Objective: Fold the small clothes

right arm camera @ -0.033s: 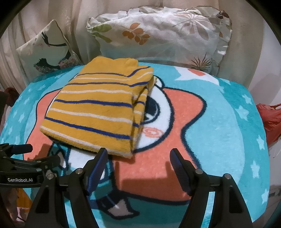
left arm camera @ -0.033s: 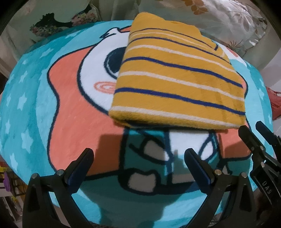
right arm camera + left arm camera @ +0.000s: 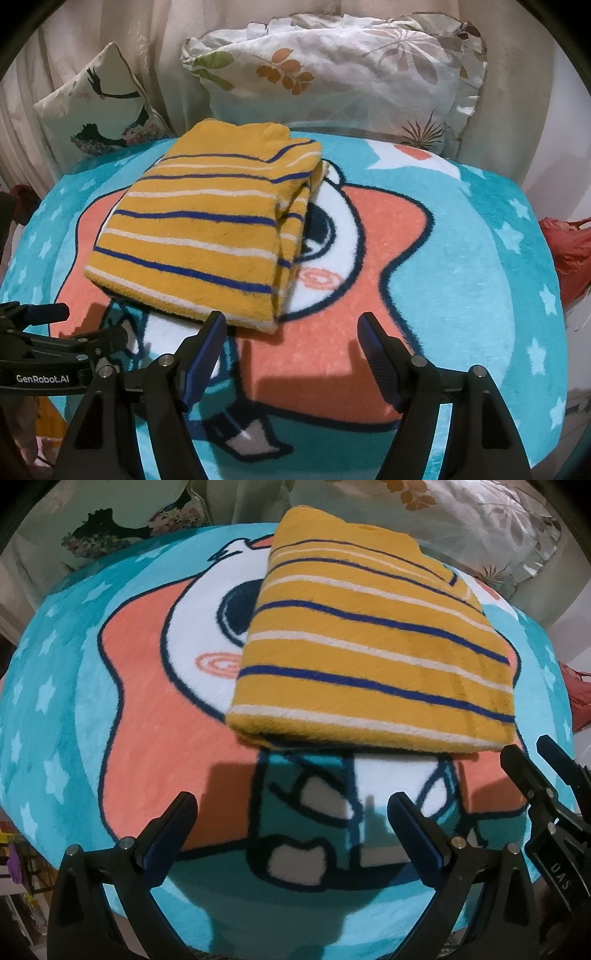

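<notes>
Nothing moved vs. earlier frames: all items hold same positions. Item 1: folded yellow garment [image 3: 373,657], blue/white stripes, lying on cartoon blanket [image 3: 66,709], over its star-face print. Item 2: left gripper [image 3: 291,830], jaws spread, empty, hovering just short of garment's near edge. Item 3: right gripper [image 3: 291,350], jaws spread, empty, near garment's front corner, not touching. Behind garment: floral pillow [image 3: 332,74], small bird cushion [image 3: 96,107]. Red bag [image 3: 569,254] off blanket edge, well apart from garment.
</notes>
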